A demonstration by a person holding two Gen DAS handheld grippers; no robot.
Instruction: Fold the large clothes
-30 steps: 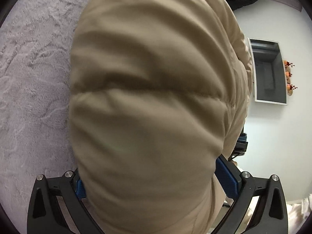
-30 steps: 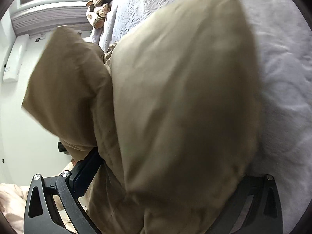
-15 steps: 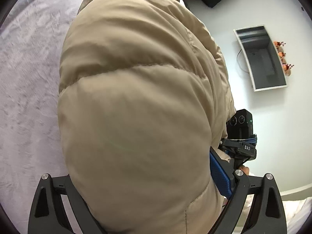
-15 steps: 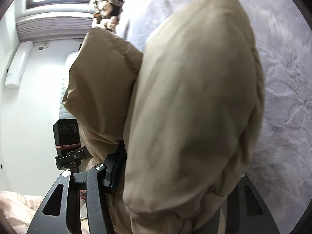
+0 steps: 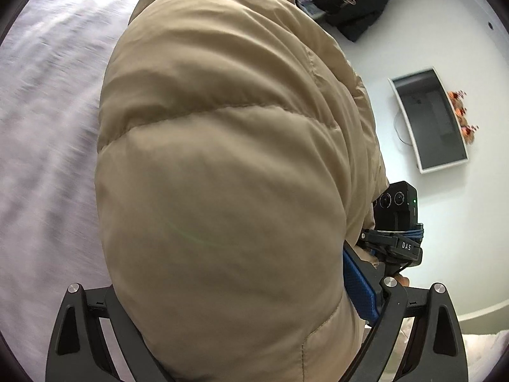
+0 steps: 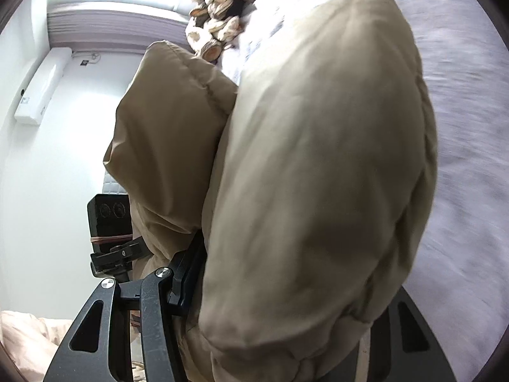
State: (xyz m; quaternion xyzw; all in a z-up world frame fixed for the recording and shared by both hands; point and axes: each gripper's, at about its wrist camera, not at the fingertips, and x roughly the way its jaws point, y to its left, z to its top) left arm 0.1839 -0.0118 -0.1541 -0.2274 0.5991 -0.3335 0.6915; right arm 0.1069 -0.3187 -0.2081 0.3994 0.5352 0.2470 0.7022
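Observation:
A beige puffer jacket (image 5: 222, 175) fills the left wrist view and bulges up between the jaws of my left gripper (image 5: 235, 273). The blue pad (image 5: 359, 286) of its right finger presses into the padding; the left finger is hidden under the cloth. In the right wrist view the same jacket (image 6: 318, 159) swells between the jaws of my right gripper (image 6: 292, 273), whose left finger (image 6: 187, 270) squeezes a thick fold. Its right finger is mostly covered. Both grippers hold the jacket up off the bed, side by side, each one's camera block showing in the other's view.
A pale lilac bed cover (image 5: 47, 127) lies below, blurred by motion. A black garment (image 5: 356, 9) lies by the wall, near a white-framed panel (image 5: 432, 124). A plush toy (image 6: 216, 22) sits at the bed's far end, and pink bedding (image 6: 25, 343) lies low on the left.
Both grippers have risen with the jacket and the bed has dropped away. The right gripper's jaws have drawn closer on the fold. The two grippers now sit nearer each other.

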